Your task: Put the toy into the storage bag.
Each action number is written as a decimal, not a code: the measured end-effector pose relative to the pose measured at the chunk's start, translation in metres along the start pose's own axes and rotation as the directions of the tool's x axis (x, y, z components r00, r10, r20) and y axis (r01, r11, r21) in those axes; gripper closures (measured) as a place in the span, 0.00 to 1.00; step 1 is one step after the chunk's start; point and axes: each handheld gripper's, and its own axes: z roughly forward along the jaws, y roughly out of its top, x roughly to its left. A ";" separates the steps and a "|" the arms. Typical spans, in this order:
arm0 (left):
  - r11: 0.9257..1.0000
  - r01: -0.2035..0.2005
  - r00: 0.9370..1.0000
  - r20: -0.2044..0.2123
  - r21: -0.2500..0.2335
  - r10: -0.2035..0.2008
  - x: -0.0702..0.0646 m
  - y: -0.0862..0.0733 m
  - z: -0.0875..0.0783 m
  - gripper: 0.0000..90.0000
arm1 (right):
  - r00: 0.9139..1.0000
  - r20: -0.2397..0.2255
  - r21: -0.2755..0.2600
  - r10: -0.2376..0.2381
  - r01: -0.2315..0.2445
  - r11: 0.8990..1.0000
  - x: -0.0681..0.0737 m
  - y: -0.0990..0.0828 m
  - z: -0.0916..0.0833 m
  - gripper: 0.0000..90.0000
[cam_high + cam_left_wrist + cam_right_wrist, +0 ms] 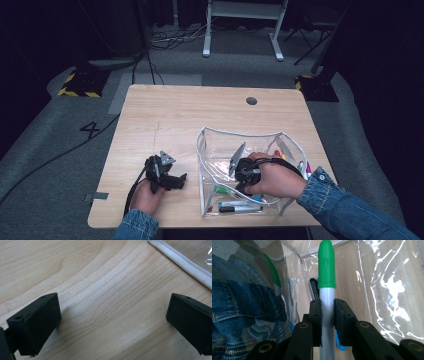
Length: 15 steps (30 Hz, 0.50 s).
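Right tool (327, 312) clamps a green-capped marker (327, 267) inside the clear pouch (212, 145); other markers (240, 206) lie below. Left tool (112, 322) rests wide open, empty, on the table (175, 115).

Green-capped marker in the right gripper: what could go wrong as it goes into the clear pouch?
1. The right gripper pinches the green-capped marker on its smooth grey barrel, so it could slip or pivot.
2. The clear pouch is soft-sided and nothing holds it: the left gripper rests open on the table beside it, so the pouch may shift or its rim fold in.
3. The markers already inside could block the new one.
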 end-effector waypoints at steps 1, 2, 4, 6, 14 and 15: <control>1.000 0.001 1.000 0.001 0.000 -0.001 0.000 0.000 0.000 0.00 | 1.000 -0.004 0.004 -0.010 0.010 1.000 0.000 0.000 0.002 0.86; 1.000 0.001 1.000 0.002 0.000 -0.001 0.000 0.000 0.000 0.00 | 1.000 -0.013 0.007 -0.008 0.009 1.000 0.000 0.001 0.004 0.86; 1.000 0.001 1.000 0.000 0.000 -0.001 0.000 0.000 0.000 0.00 | 0.999 -0.028 0.024 -0.018 0.019 1.000 0.000 0.001 0.008 0.86; 1.000 0.001 1.000 0.002 0.000 -0.001 0.000 0.000 0.000 0.00 | 0.999 -0.041 0.038 -0.030 0.032 0.999 0.001 0.001 0.012 0.86; 1.000 0.003 1.000 -0.005 -0.009 -0.003 0.000 0.000 0.001 0.00 | 0.997 -0.060 0.063 -0.052 0.056 0.996 0.001 0.001 0.022 0.74; 1.000 0.003 1.000 -0.005 -0.008 -0.003 0.000 0.000 0.001 0.00 | 0.997 -0.049 0.048 -0.064 0.066 0.997 0.000 0.000 0.023 0.69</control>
